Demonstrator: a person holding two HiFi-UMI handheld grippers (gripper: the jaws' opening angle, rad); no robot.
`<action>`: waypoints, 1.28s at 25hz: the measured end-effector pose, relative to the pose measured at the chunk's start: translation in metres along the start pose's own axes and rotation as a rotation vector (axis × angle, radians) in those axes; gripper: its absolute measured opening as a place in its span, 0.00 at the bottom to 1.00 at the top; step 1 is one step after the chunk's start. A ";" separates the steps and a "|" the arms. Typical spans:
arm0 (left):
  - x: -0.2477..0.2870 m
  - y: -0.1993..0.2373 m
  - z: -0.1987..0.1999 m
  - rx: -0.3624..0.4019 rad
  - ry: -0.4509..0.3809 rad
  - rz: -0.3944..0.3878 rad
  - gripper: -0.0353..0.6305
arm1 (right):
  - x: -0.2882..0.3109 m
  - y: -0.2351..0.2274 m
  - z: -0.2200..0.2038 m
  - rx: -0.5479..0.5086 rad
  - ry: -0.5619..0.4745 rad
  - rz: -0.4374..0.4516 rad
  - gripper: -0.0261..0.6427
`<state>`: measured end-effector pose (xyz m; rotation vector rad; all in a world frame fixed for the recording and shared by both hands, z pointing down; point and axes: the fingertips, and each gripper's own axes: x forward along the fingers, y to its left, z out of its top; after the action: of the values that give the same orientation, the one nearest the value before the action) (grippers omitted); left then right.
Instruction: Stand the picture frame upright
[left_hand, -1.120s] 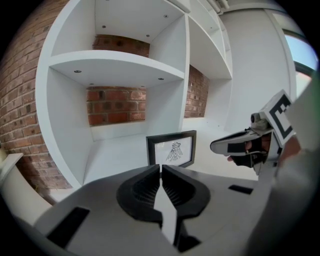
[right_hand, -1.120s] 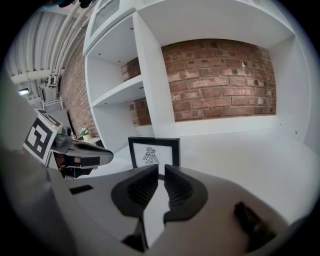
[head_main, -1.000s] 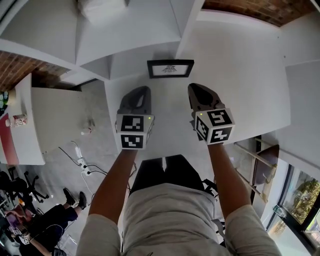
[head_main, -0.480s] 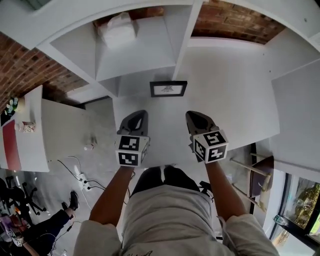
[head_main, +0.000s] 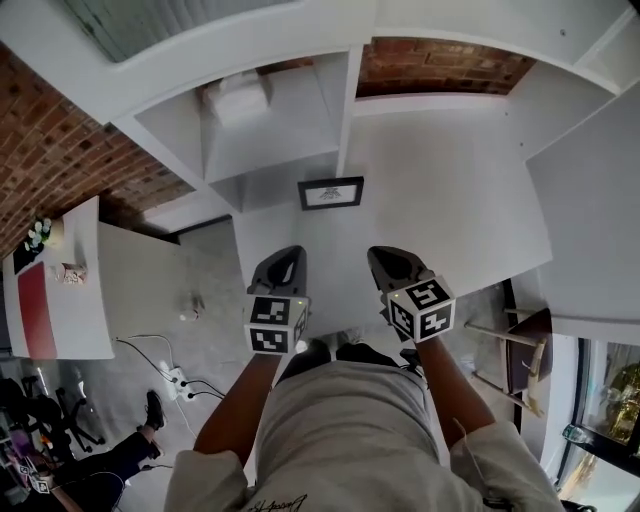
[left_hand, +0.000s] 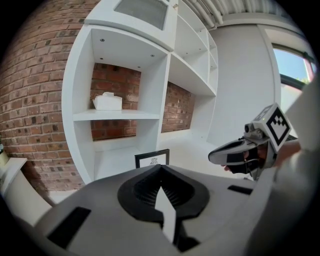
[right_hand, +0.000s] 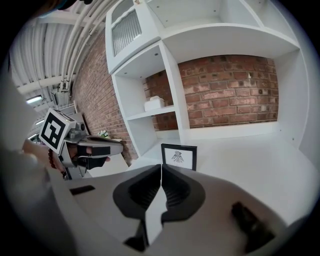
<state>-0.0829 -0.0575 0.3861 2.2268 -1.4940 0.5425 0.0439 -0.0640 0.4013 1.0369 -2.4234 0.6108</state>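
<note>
White counter (head_main: 440, 200), picture frame (head_main: 330, 193) upright, perhaps touching divider (head_main: 348, 110)

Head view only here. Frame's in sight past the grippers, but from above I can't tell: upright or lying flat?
Observer: Upright. In the right gripper view the picture frame stands on its lower edge on the white shelf surface, face toward the grippers.
Operator: Anything in the left one?
Observer: No, the left gripper has its jaws together with nothing between them.
Operator: And the right?
Observer: Same: the right gripper is shut and empty, well short of the frame.
</note>
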 end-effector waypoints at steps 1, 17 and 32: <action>-0.003 -0.003 0.001 -0.002 -0.003 -0.004 0.08 | -0.003 0.001 -0.001 0.006 -0.001 0.002 0.08; -0.034 -0.027 0.005 -0.032 -0.029 -0.012 0.08 | -0.031 0.020 0.017 0.014 -0.049 0.055 0.08; -0.041 -0.024 0.016 -0.032 -0.061 0.010 0.08 | -0.033 0.026 0.020 -0.004 -0.049 0.073 0.08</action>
<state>-0.0736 -0.0255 0.3486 2.2313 -1.5337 0.4542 0.0409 -0.0405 0.3614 0.9771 -2.5136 0.6110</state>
